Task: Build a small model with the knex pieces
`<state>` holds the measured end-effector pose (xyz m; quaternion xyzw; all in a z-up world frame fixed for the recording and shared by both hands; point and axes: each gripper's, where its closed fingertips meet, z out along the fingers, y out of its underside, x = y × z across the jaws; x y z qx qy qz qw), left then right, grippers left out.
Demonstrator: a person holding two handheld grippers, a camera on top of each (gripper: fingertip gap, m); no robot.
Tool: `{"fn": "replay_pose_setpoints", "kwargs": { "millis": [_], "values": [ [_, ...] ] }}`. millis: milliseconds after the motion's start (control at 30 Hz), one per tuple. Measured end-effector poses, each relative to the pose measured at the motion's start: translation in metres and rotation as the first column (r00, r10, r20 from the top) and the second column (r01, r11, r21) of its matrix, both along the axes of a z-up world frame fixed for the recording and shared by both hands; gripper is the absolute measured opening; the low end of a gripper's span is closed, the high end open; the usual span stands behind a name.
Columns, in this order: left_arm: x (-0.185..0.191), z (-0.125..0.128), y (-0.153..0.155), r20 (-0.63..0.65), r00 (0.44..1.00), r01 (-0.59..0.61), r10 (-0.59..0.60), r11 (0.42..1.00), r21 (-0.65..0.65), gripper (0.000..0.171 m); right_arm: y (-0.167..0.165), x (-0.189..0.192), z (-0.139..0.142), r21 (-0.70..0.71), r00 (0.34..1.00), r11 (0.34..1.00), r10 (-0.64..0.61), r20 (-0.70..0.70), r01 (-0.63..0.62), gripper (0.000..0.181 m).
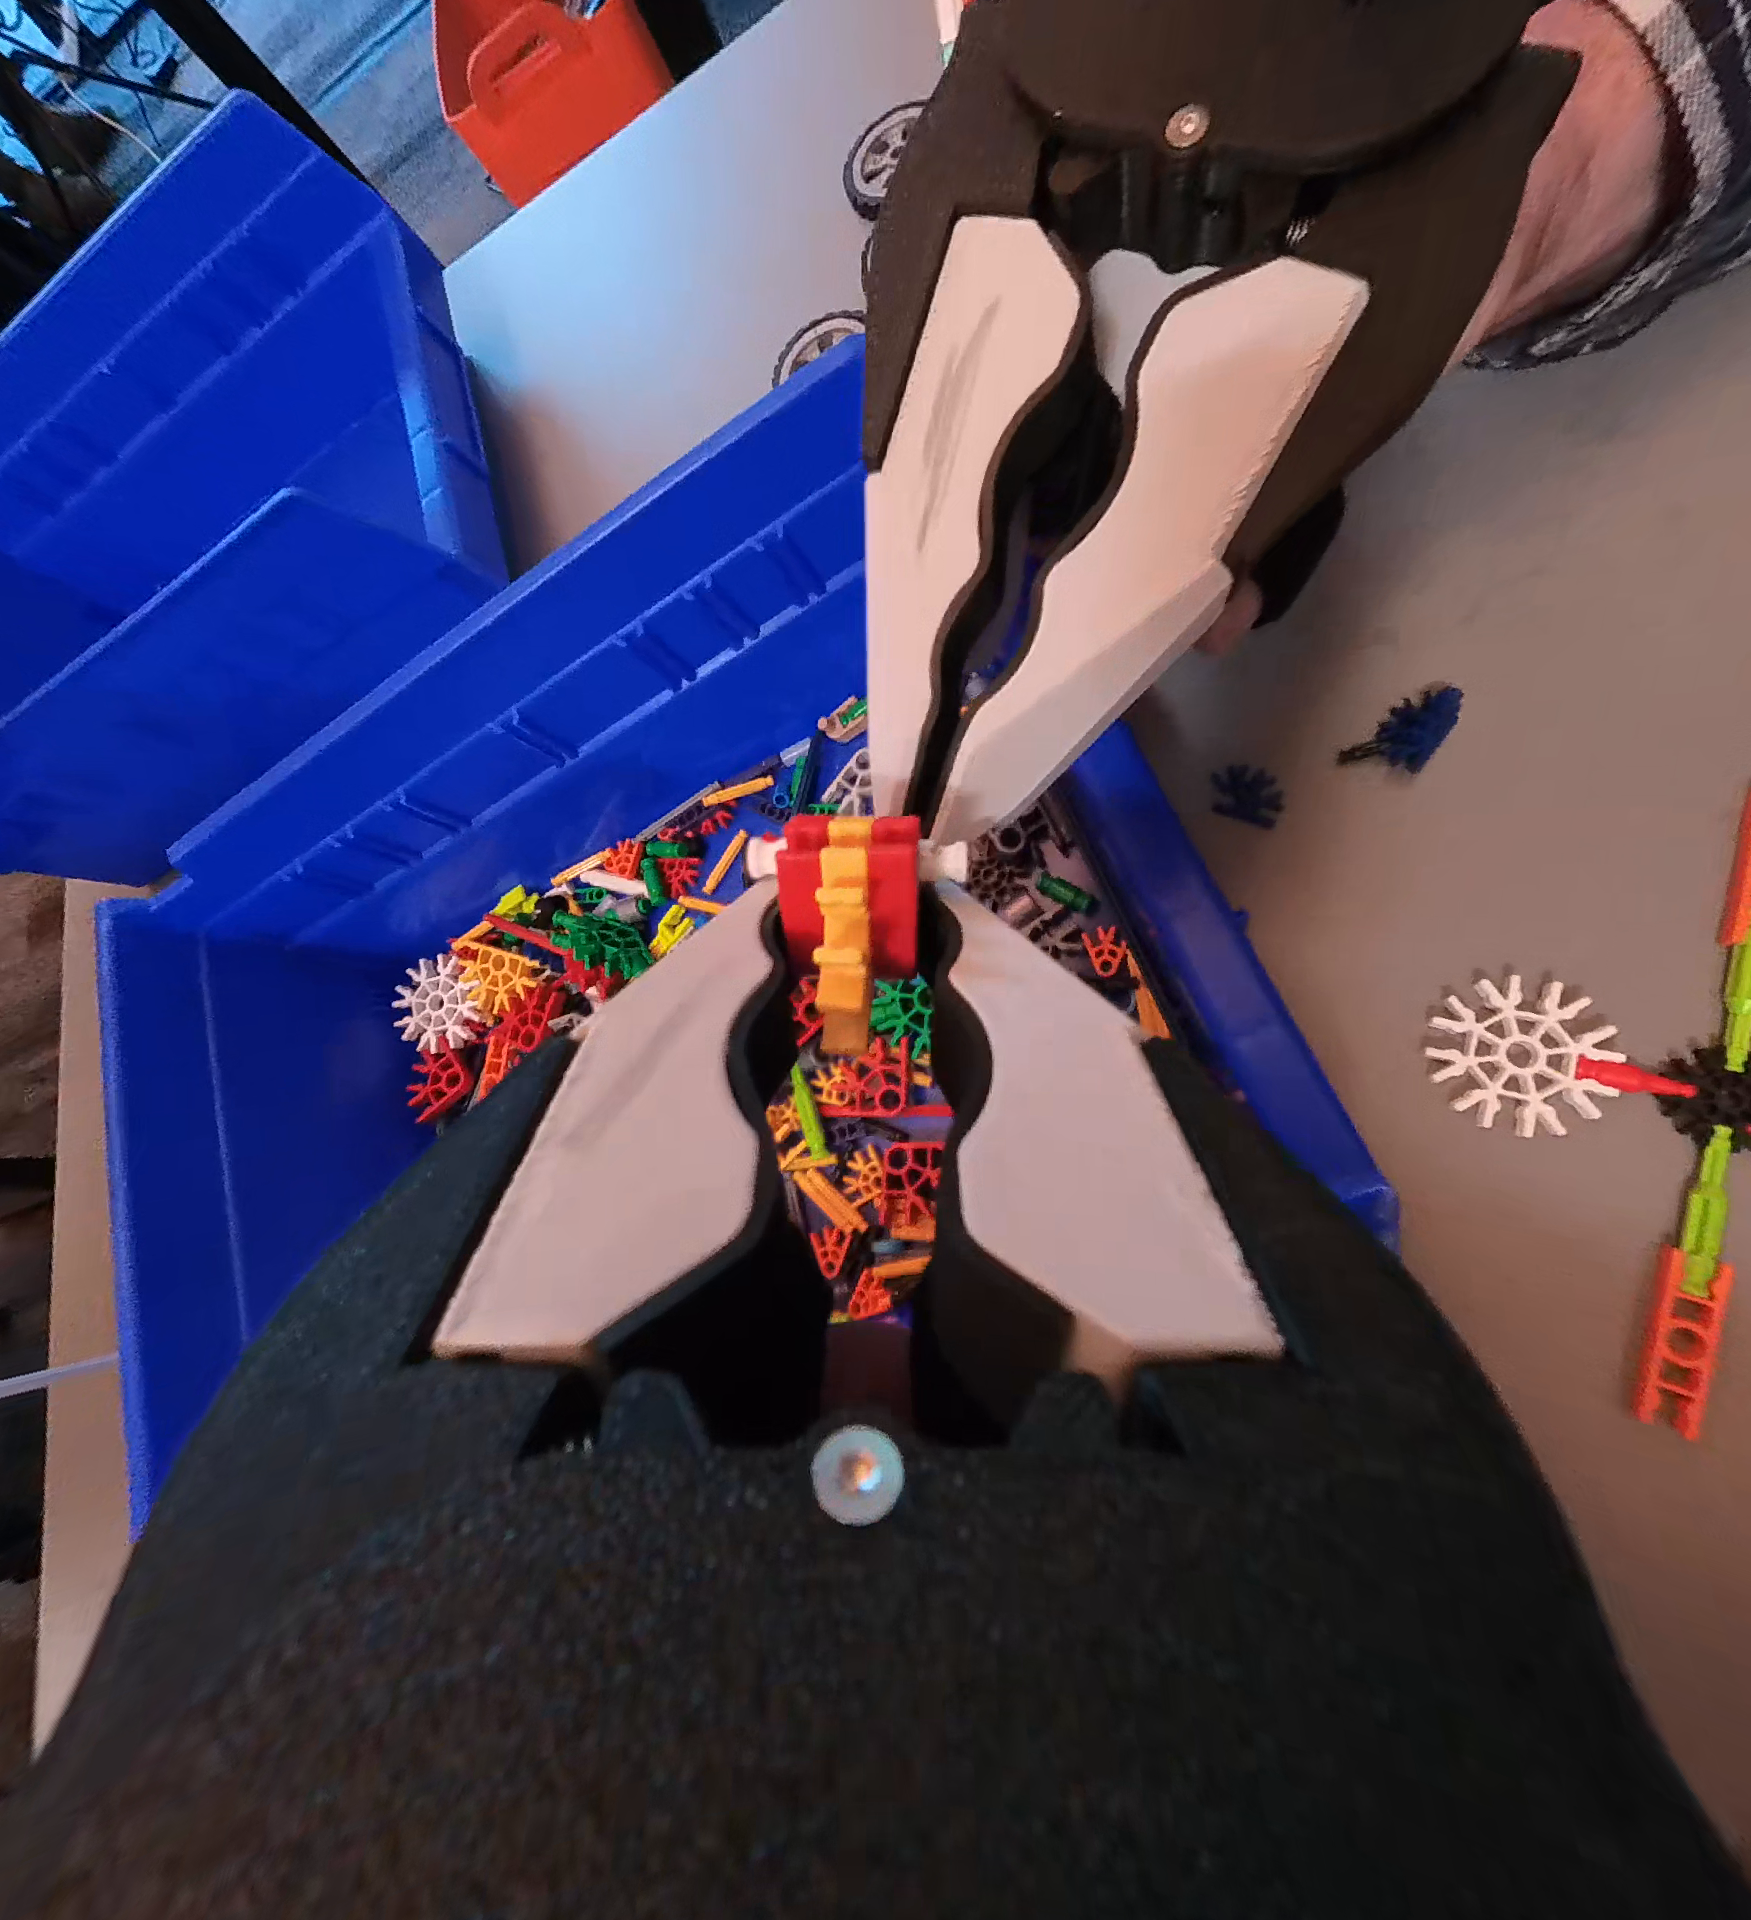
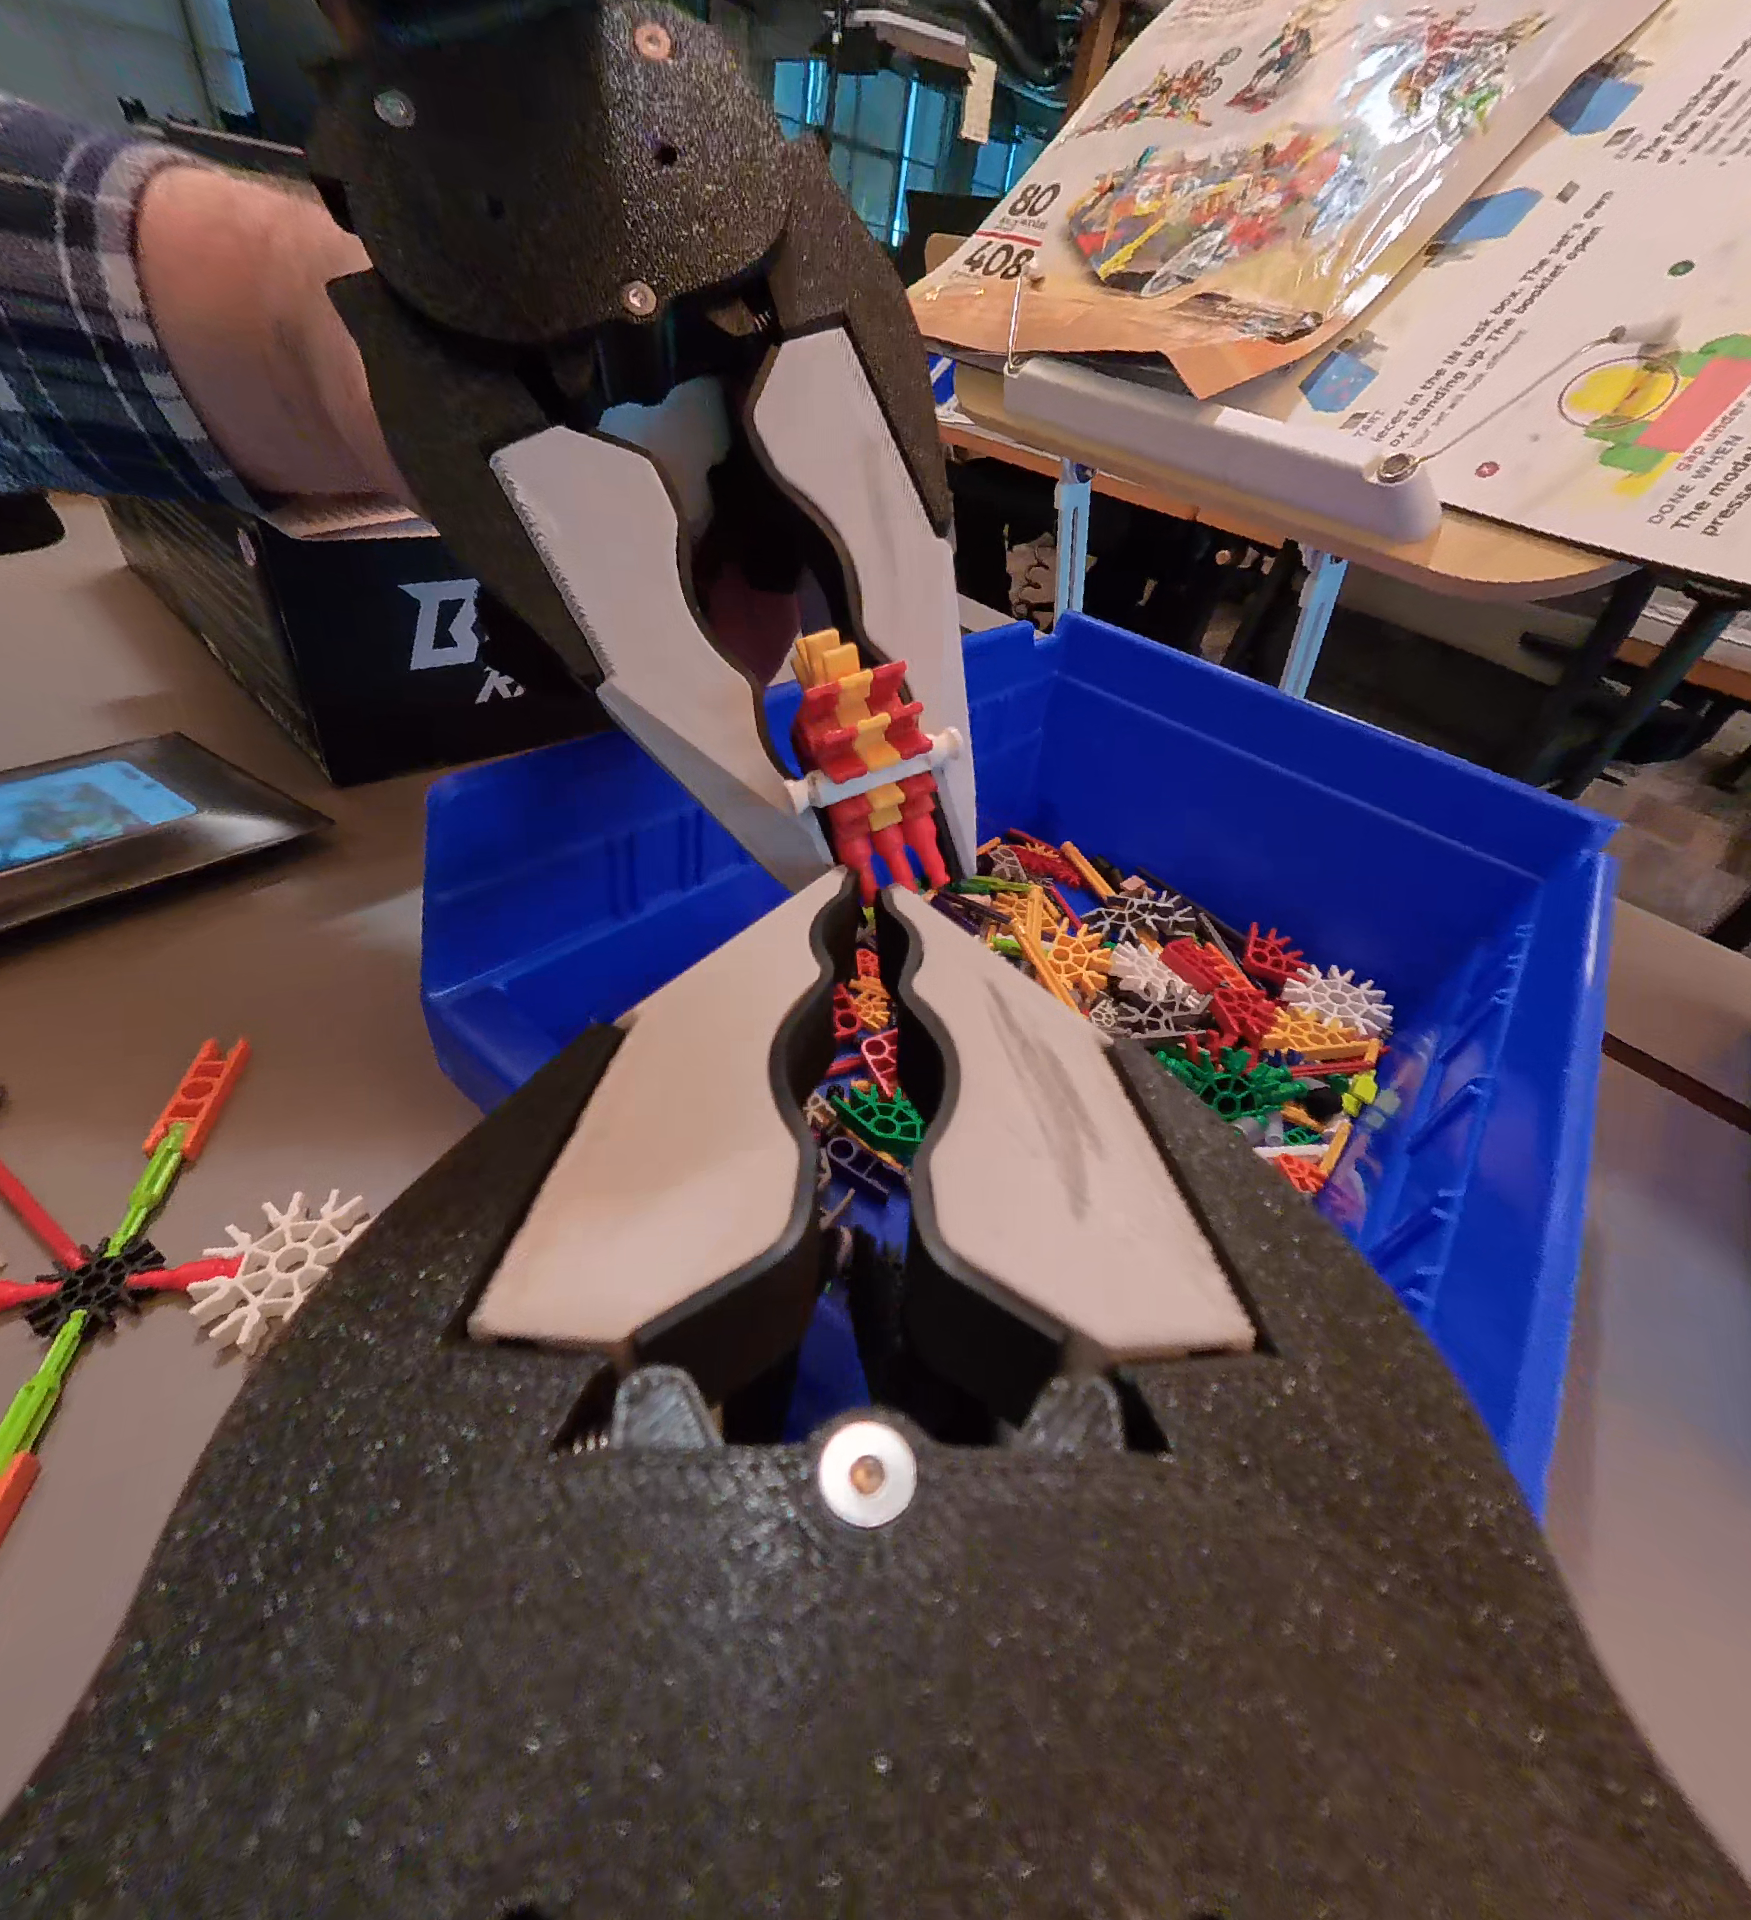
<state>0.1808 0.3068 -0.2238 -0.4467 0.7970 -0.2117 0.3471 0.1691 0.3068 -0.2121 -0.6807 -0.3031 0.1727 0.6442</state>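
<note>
Two sets of tongs meeting tip to tip over a blue bin (image 2: 1266, 748) heaped with small building pieces. From the left on the grey table (image 2: 279, 987): spoked model (image 2: 86, 1288) lying flat, tablet (image 2: 50, 821), black box (image 2: 331, 623) behind. Centre: left gripper (image 1: 850, 914) clamped on a red-and-yellow connector stack (image 2: 866, 727) above the bin; right gripper (image 2: 860, 894) pinched nearly together on its lower edge. Bin walls close below. Far right: booklet stand (image 2: 1214, 447) overhanging the rim.
</note>
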Motion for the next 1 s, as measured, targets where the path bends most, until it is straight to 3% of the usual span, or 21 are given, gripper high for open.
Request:
{"fn": "replay_pose_setpoints", "kwargs": {
  "millis": [167,400,900,967,1000],
  "values": [
    [-0.002,0.000,-0.004,-0.002,1.000,0.020,-0.020,0.999,-0.025,0.017,-0.003,-0.002,0.000,-0.011,0.999,0.999,0.036,-0.016,-0.036,0.000],
    [-0.001,0.010,-0.008,0.039,0.999,0.035,-0.032,0.997,-0.074,0.019,-0.008,-0.002,0.010,-0.038,0.985,0.993,0.103,-0.142,-0.109,0.000],
    [-0.010,0.032,0.001,-0.004,1.000,-0.005,0.004,0.995,-0.102,0.042,-0.010,-0.002,0.008,-0.031,0.989,0.994,0.102,-0.103,-0.106,0.000],
    [-0.012,0.025,-0.002,-0.063,0.998,0.008,-0.015,0.994,-0.108,0.037,-0.011,-0.003,0.008,-0.023,0.991,0.994,0.103,-0.090,-0.106,0.000],
    [-0.013,0.021,-0.004,-0.086,0.996,0.022,-0.031,0.995,-0.096,0.026,-0.011,-0.003,0.007,-0.020,0.992,0.994,0.102,-0.076,-0.104,0.000]
  ]
}}
